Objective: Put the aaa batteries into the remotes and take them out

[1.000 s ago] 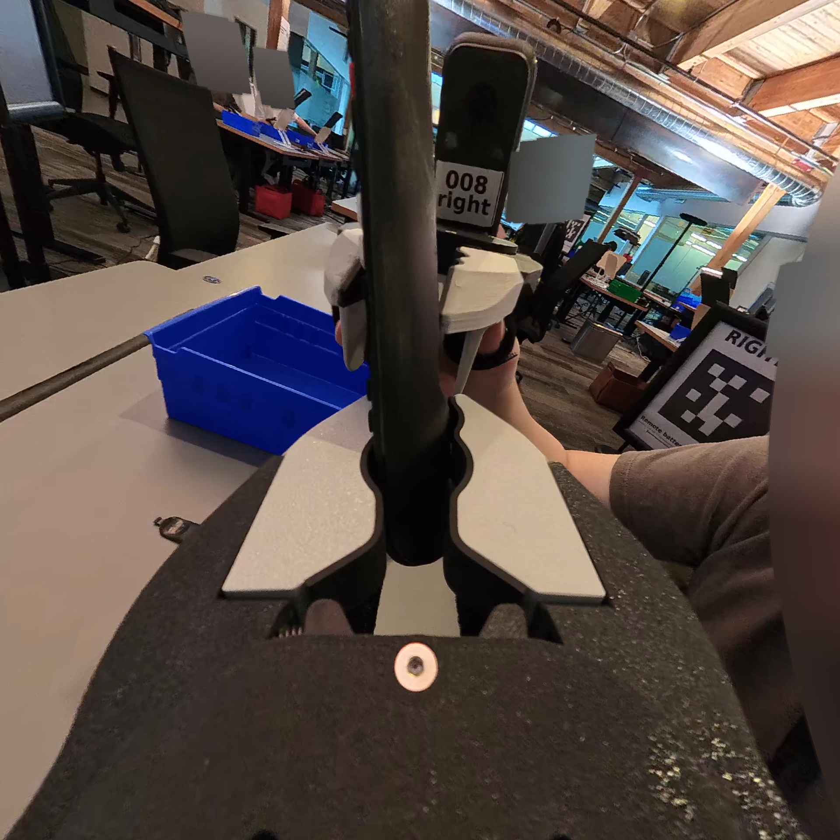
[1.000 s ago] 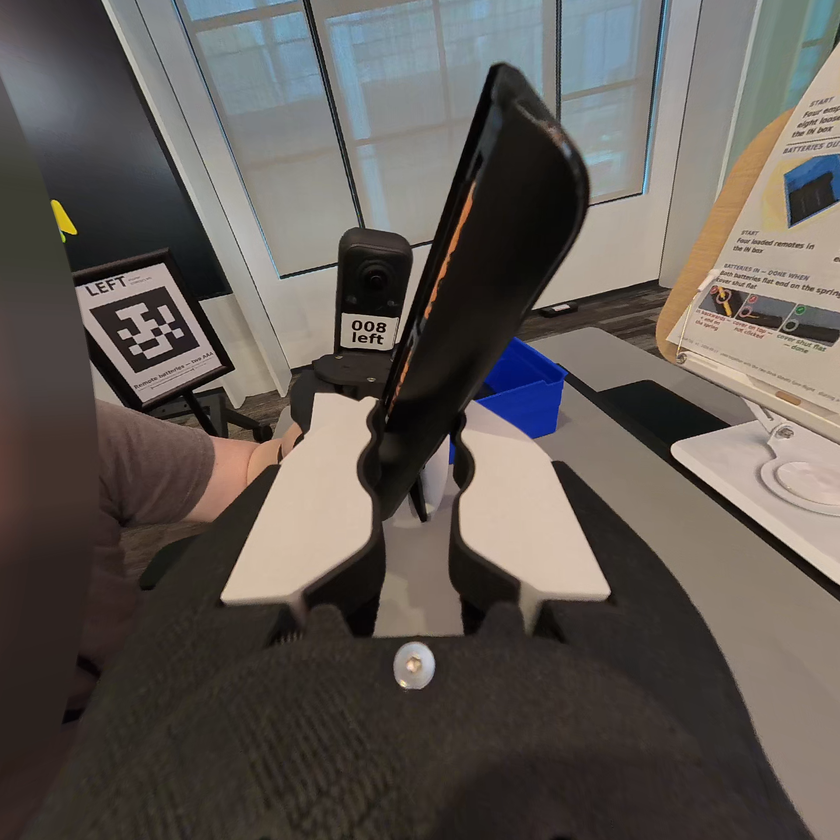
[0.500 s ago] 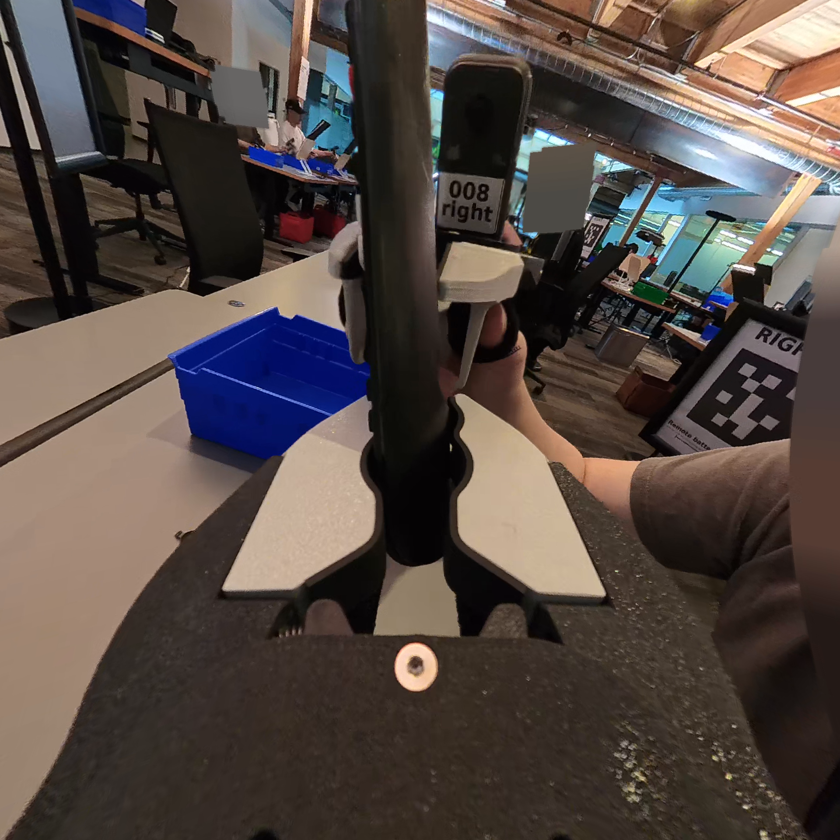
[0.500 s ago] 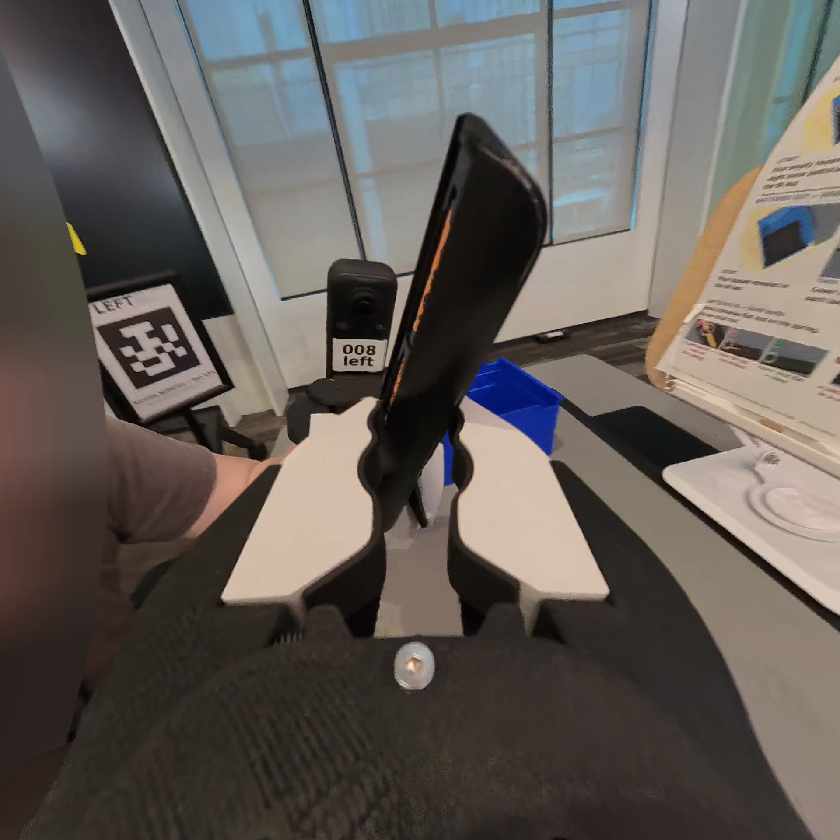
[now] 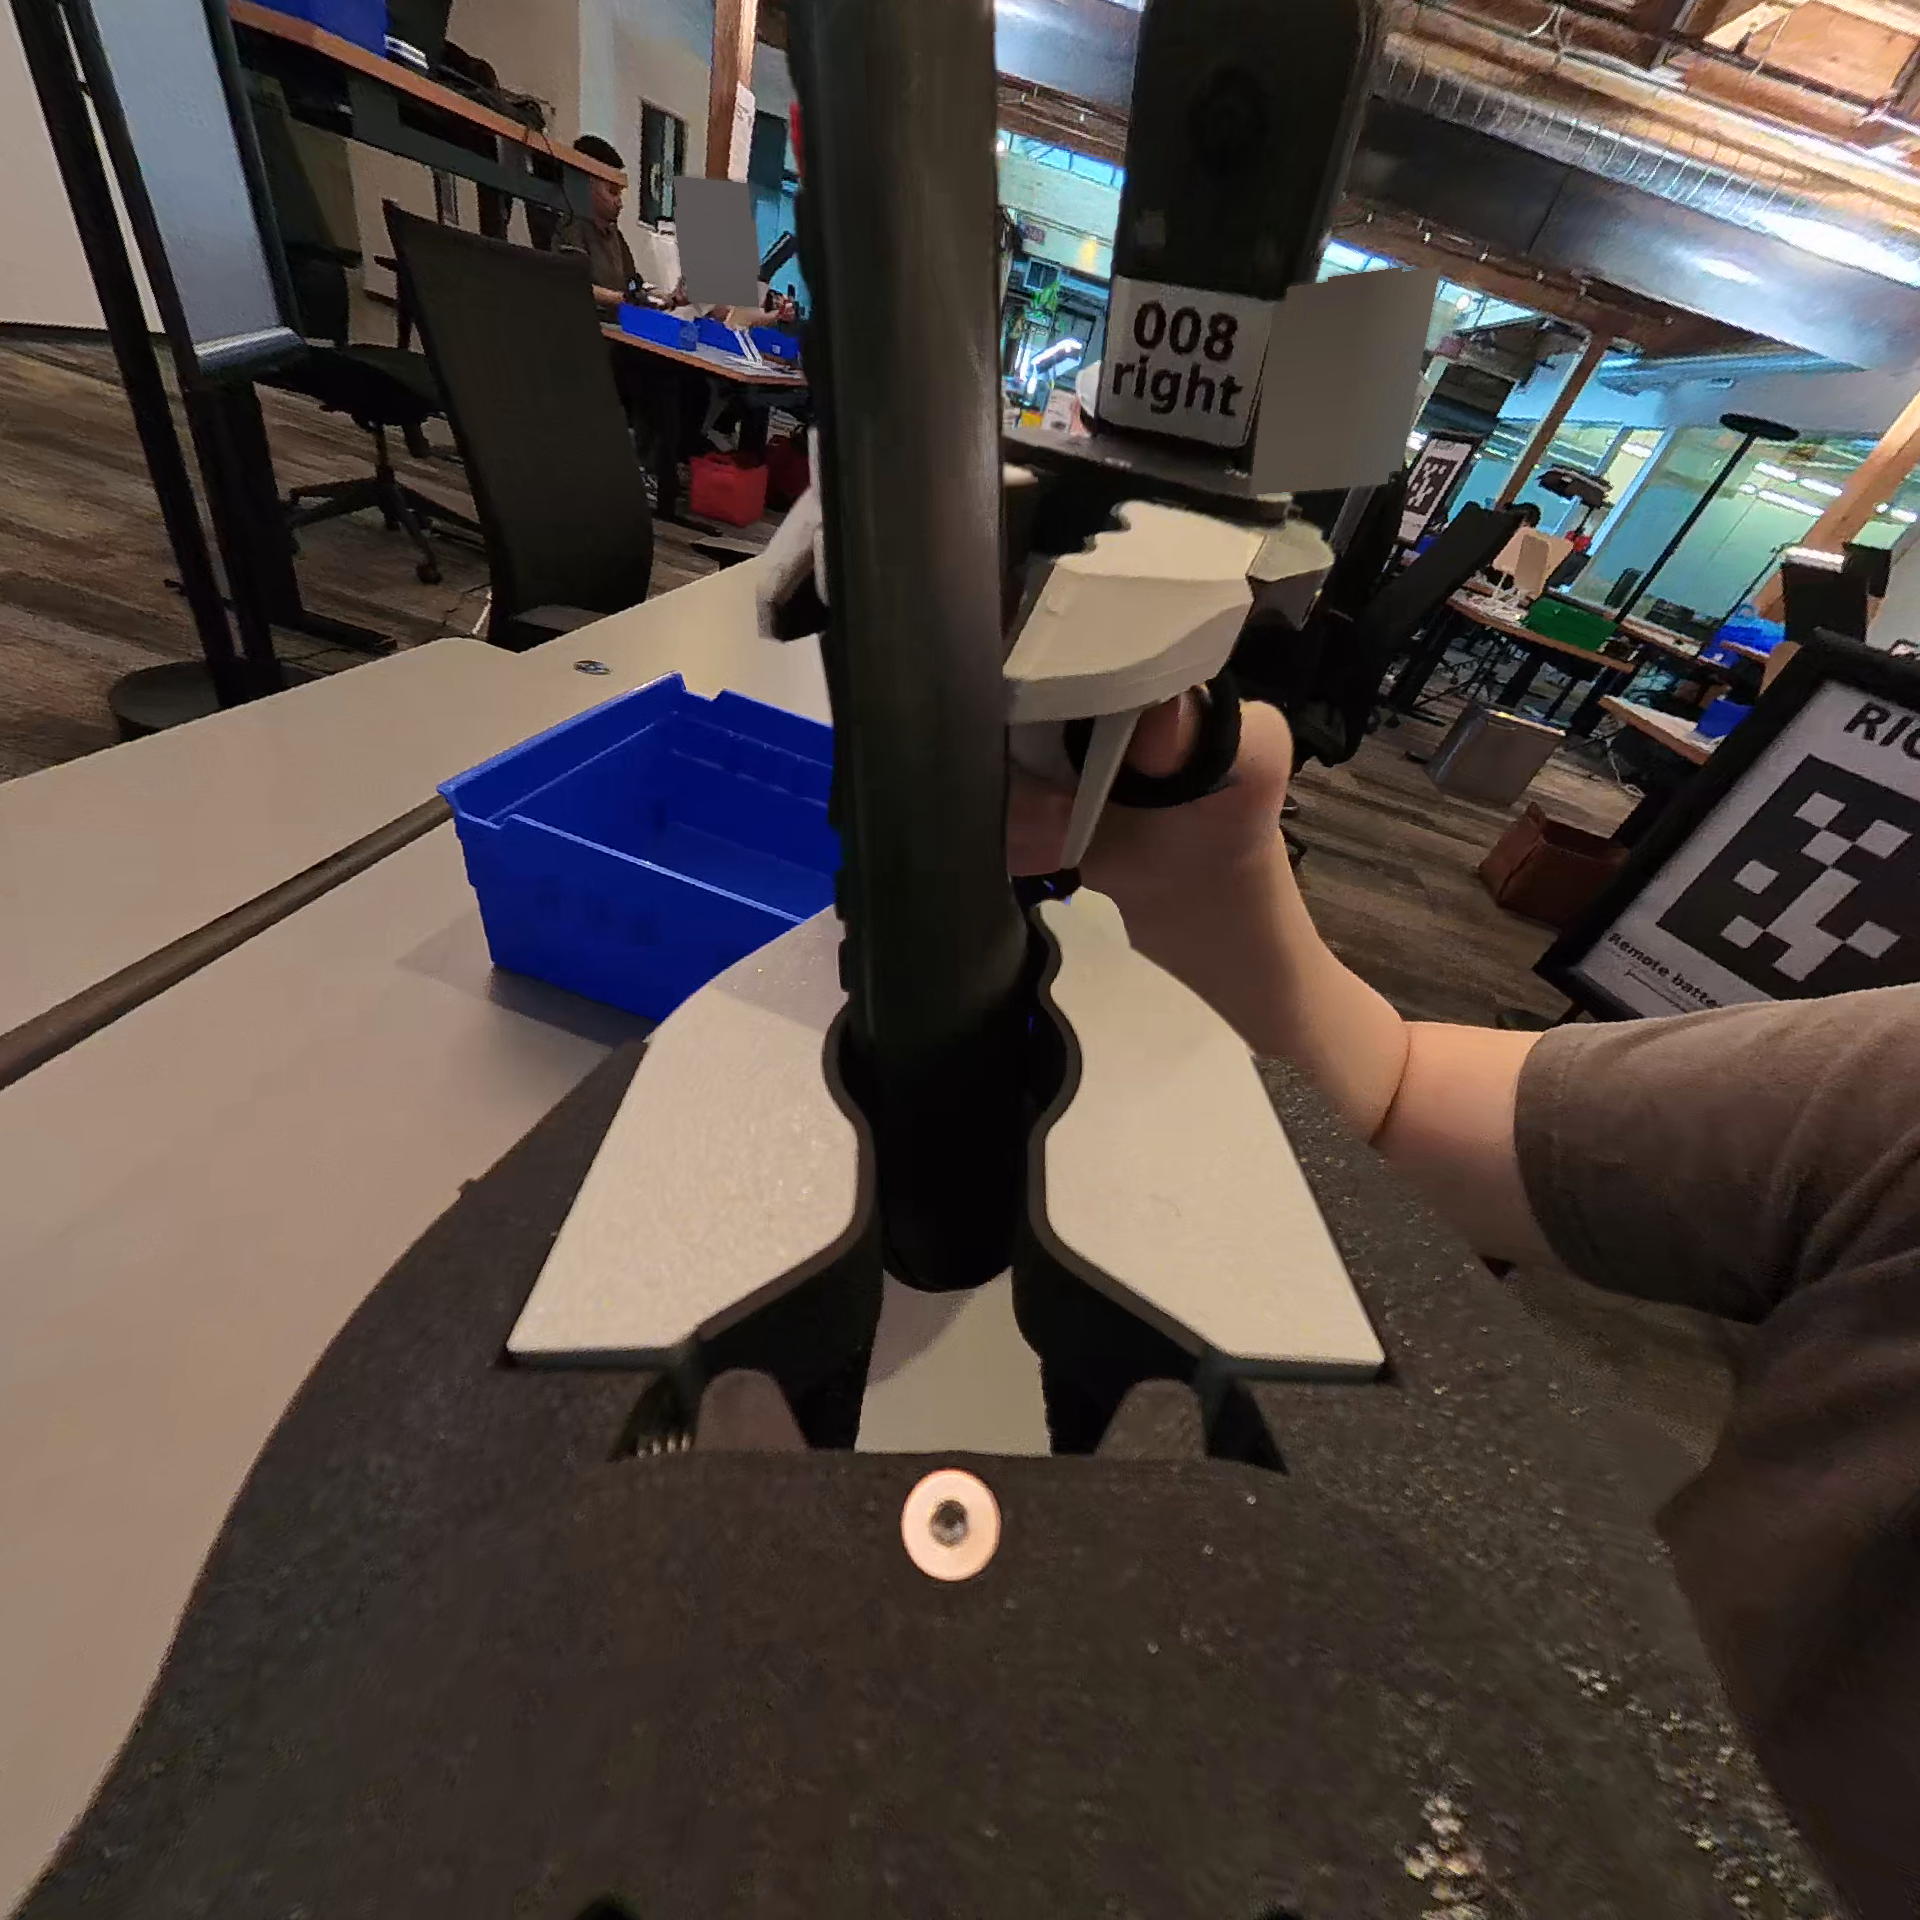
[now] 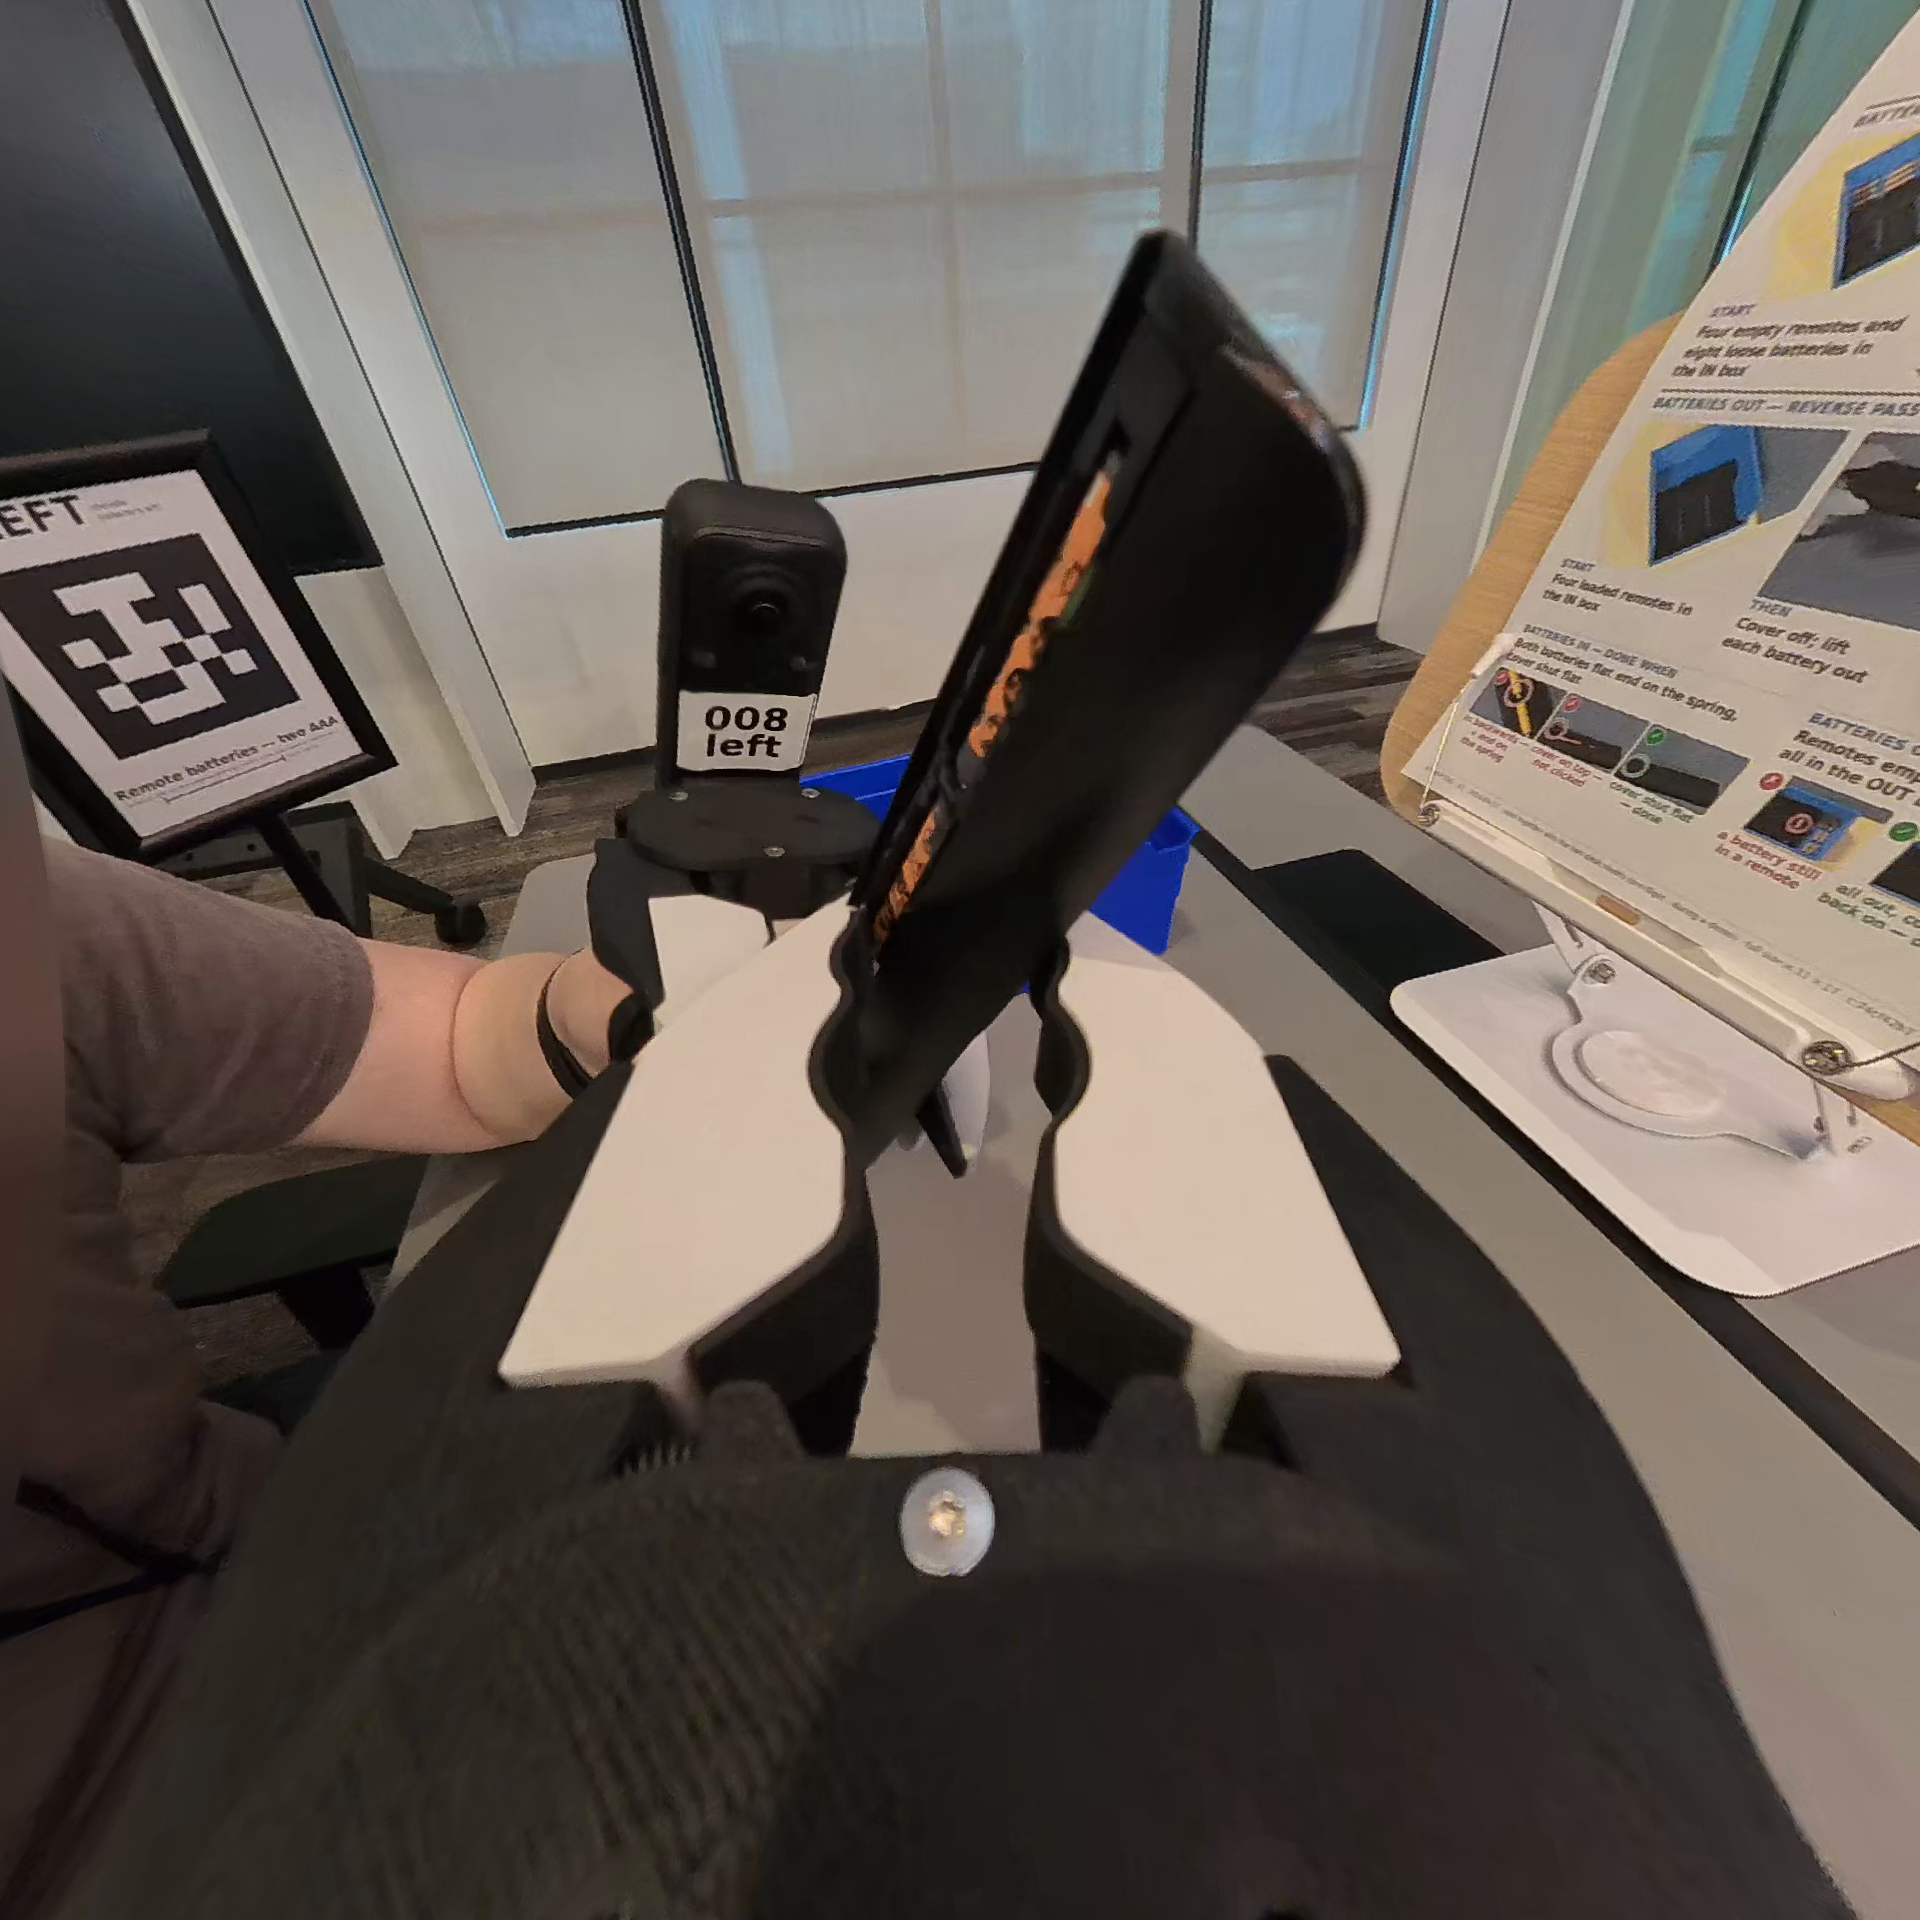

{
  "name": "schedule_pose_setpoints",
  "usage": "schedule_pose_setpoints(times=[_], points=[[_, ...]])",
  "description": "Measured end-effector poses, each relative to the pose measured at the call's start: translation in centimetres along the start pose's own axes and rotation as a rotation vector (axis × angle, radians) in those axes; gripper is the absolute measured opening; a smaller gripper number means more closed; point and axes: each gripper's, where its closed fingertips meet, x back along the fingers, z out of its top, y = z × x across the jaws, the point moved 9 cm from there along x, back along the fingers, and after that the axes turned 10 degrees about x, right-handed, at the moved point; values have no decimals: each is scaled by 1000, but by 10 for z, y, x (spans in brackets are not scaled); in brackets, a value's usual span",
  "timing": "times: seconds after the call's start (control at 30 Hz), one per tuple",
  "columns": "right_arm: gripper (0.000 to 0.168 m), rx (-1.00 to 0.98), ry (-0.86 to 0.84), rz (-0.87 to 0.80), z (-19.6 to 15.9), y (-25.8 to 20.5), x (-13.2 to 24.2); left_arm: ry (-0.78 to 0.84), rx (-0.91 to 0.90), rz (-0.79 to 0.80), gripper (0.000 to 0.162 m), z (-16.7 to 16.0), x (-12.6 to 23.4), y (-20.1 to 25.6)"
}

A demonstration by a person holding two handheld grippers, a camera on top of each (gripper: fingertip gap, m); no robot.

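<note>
1. Bright, even daylight comes through the windows (image 6: 935,260) in the right wrist view.
2. The remote (image 6: 1122,644) there is motion-blurred.
3. Both views bend at the edges.
4. The blue bin (image 5: 644,862) casts a soft shadow.

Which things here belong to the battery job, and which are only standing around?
Belong to the job:
black remote, held up above the table
left gripper, shut on it
right gripper, around its lower end
blue bin

Only standing around:
instruction board
framed marker sign
office chair

Remote's (image 5: 914,623) top cut off by upper edge; its lower end hidden between left tongs (image 5: 948,1049)
</note>
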Motion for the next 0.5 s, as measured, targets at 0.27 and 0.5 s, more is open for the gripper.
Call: schedule_pose_setpoints(times=[0.27, 0.5], points=[[29, -41, 1, 14, 0, 1, -1, -12, -13, 17, 26, -1, -2, -1], [28, -63, 34, 16, -3, 4, -3, -2, -2, 15, 26, -1, -1, -3]])
